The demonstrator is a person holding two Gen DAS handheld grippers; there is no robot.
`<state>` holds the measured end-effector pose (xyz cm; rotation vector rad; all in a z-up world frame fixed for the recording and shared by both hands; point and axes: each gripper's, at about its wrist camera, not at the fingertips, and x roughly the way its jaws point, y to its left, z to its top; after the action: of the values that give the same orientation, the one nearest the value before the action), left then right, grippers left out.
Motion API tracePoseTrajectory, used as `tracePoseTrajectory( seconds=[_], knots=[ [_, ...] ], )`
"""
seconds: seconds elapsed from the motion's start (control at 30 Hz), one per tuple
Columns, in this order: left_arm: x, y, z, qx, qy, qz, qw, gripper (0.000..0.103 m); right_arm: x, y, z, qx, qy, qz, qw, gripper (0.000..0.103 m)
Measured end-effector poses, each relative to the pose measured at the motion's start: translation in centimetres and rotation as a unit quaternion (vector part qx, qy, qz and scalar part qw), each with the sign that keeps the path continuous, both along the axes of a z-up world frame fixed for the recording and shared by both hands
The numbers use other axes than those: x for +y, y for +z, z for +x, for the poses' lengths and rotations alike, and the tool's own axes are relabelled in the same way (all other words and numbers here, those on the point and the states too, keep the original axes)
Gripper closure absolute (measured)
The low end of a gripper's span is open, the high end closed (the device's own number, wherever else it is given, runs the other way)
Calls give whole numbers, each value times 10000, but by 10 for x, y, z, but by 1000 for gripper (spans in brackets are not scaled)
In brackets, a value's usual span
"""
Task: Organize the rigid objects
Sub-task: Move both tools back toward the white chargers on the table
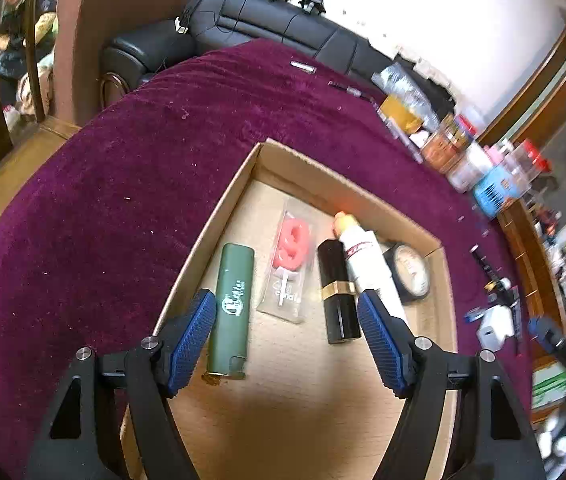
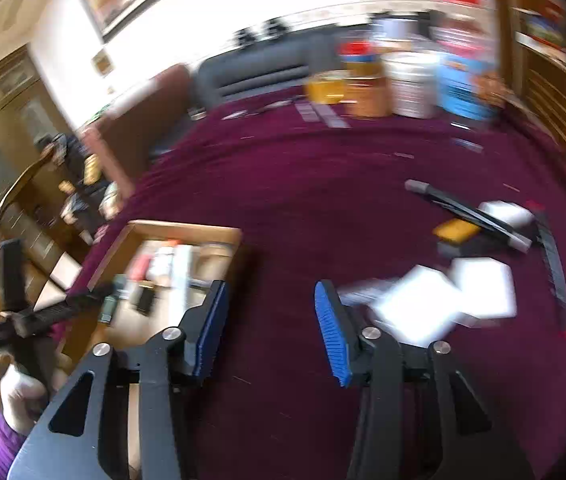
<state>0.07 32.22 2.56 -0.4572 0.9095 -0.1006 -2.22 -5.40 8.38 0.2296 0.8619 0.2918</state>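
Note:
A shallow cardboard box [image 1: 239, 188] lies on a purple tablecloth. In it lie a green lighter [image 1: 232, 300], a wrapped pink number candle [image 1: 289, 264], a black and gold lipstick [image 1: 337, 290], a white tube [image 1: 367, 264] and a round tin [image 1: 411, 272]. My left gripper [image 1: 286, 308] is open and empty above the box. My right gripper [image 2: 269, 312] is open and empty over the cloth, right of the box [image 2: 187, 228]. White blocks [image 2: 443, 300], a yellow and black piece [image 2: 457, 232] and a black comb [image 2: 555, 264] lie to its right, blurred.
Jars and containers [image 1: 463, 148] line the table's far right edge; they also show in the right wrist view [image 2: 407, 80]. A black sofa [image 1: 283, 28] and a brown chair [image 1: 95, 20] stand beyond the table. The left gripper's body [image 2: 43, 316] shows at the box's left.

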Motion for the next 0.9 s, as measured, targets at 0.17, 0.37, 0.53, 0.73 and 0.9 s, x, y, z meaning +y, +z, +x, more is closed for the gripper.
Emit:
tracePoseTrajectory(
  seconds=[0.17,0.37,0.53,0.73,0.9],
  knots=[
    [-25,42,-28,-596,-217,175,9978,35,-91,-20,-10,242,-872,107,9958,55],
    [-137,64,-33,-553,-1438,283,9877,31,-146,-43,4,114,-1577,475,9863,55],
    [-234,46,-22,-411,-2082,787,9741,31,-165,-58,20,79,-1774,716,9815,55],
    [-323,28,1,-479,-2659,1673,9481,31,-178,-68,18,198,-1652,1188,9789,55],
    [-372,6,23,-618,-3112,2629,9112,32,-183,-75,19,340,-1631,1352,9767,55]
  ],
)
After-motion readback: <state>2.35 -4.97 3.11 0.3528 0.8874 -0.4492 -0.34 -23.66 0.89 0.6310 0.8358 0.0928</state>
